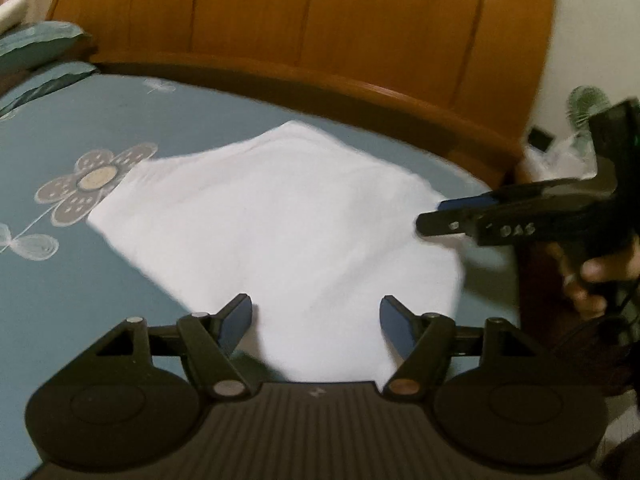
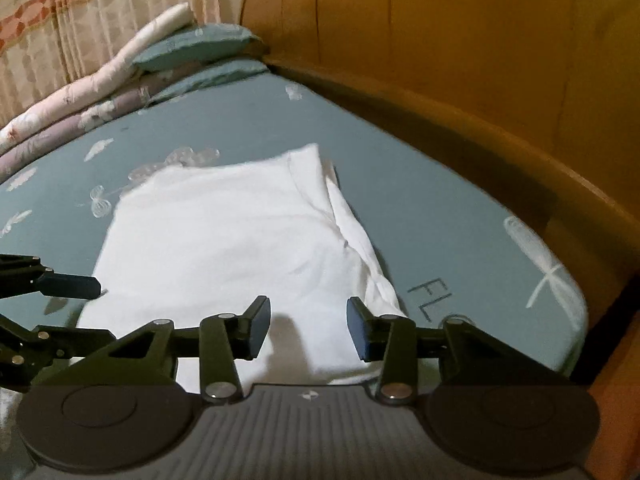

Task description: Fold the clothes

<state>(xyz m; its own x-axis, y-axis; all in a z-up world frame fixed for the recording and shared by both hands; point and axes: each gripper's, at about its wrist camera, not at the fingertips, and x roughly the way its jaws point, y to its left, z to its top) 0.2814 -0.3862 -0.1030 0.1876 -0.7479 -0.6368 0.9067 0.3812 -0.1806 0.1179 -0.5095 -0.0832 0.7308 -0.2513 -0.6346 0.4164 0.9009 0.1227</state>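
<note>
Near bedsheet (image 2: 420, 216) edge, folded white garment (image 2: 224, 236).

One folded white garment (image 1: 276, 216) on one blue-grey bedsheet (image 1: 52, 300). Two grippers — left gripper (image 1: 316, 320), right gripper (image 2: 308, 326). One wooden headboard (image 1: 320, 20). Two teal pillows (image 2: 200, 46), stacked — one rolled floral quilt (image 2: 92, 84), one patterned curtain (image 2: 80, 8).

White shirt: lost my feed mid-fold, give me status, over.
Left gripper open, right gripper open, jaws empty. Shirt folded, flat on bed, near edge under both. Nothing in the way.
</note>
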